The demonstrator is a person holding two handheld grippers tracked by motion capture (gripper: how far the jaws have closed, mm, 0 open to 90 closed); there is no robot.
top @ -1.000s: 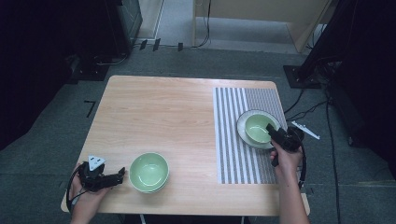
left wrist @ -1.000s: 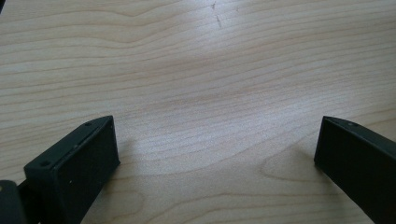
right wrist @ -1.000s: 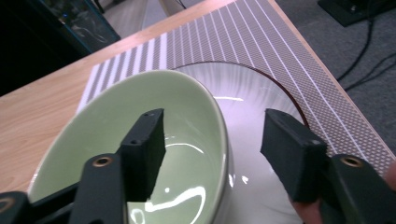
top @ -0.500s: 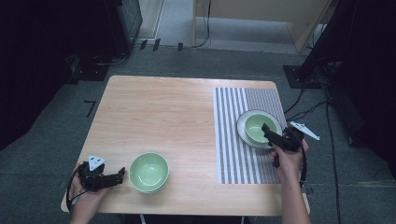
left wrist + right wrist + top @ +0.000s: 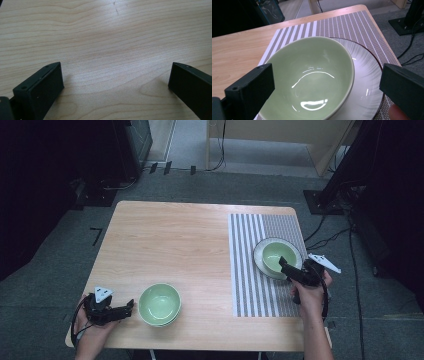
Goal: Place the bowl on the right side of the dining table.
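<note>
A pale green bowl [image 5: 274, 255] [image 5: 312, 75] sits in a white plate [image 5: 261, 262] [image 5: 367, 82] on the striped placemat [image 5: 255, 290]. My right gripper [image 5: 286, 266] [image 5: 326, 72] is at the bowl's near right rim. Its jaws have just been opening and now stand wide. The bowl's near side lies between them, and the pads are clear of it. A second green bowl [image 5: 159, 304], stacked on another, stands near the table's front edge. My left gripper [image 5: 129, 307] [image 5: 116, 72] rests open just left of it, with bare wood between its jaws.
The wooden table [image 5: 175, 235] is bare across its far and middle parts. Dark equipment stands and cables [image 5: 325, 235] lie on the floor around it. The plate is near the table's right edge.
The right gripper has drawn back slightly from the bowl towards the table's near edge. The left hand and both bowls have stayed in place.
</note>
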